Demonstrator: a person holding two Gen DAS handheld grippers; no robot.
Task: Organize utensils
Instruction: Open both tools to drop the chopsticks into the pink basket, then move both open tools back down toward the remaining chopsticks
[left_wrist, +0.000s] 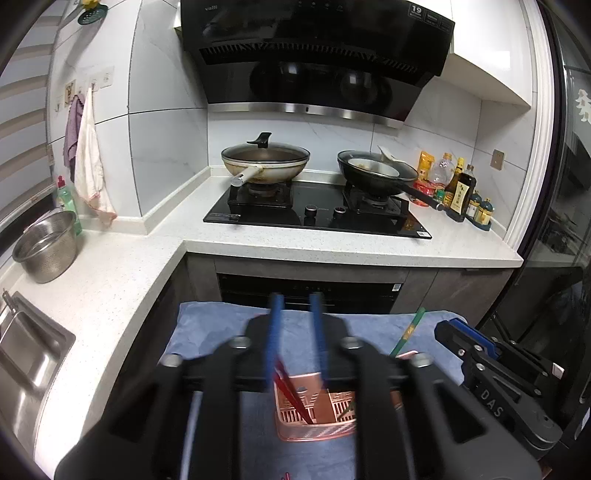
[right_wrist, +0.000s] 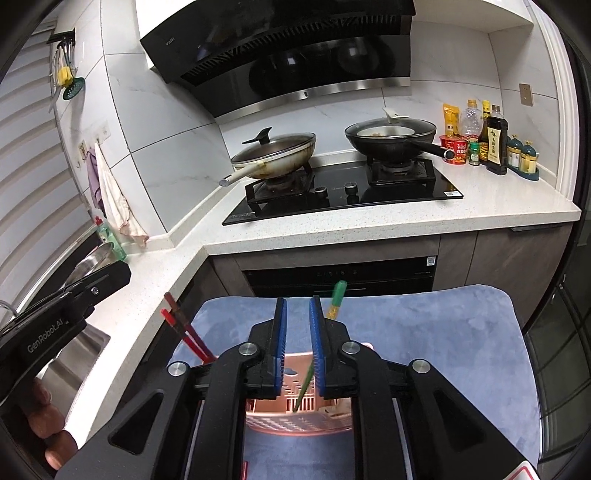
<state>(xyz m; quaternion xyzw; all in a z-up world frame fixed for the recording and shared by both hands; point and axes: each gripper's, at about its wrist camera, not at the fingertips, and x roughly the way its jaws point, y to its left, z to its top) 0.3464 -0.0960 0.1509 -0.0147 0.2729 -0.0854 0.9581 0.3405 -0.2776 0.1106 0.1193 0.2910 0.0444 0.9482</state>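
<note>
A pink slotted utensil basket (left_wrist: 317, 432) (right_wrist: 295, 424) stands on a blue towel (left_wrist: 207, 325) (right_wrist: 443, 332). Red chopsticks (left_wrist: 291, 391) (right_wrist: 184, 328) lean in its left part. My left gripper (left_wrist: 295, 299) hangs just above them, open, with a clear gap between its blue pads and the sticks near the left pad, unpressed. Green chopsticks (right_wrist: 304, 384) (left_wrist: 410, 328) stand in the basket's right part and lean up past the right finger of my right gripper (right_wrist: 298, 306), which is open, with the pads apart. Each gripper also shows in the other's view: left gripper (right_wrist: 118, 275), right gripper (left_wrist: 448, 330).
An L-shaped white counter (left_wrist: 122, 280) wraps round the towel. It carries a steel colander (left_wrist: 46, 247), a sink (left_wrist: 26, 365), and a hob with a lidded wok (left_wrist: 264, 158) and a black pan (left_wrist: 376, 173). Sauce bottles (right_wrist: 495, 144) stand at the right. A hand (right_wrist: 44, 417) holds the left gripper.
</note>
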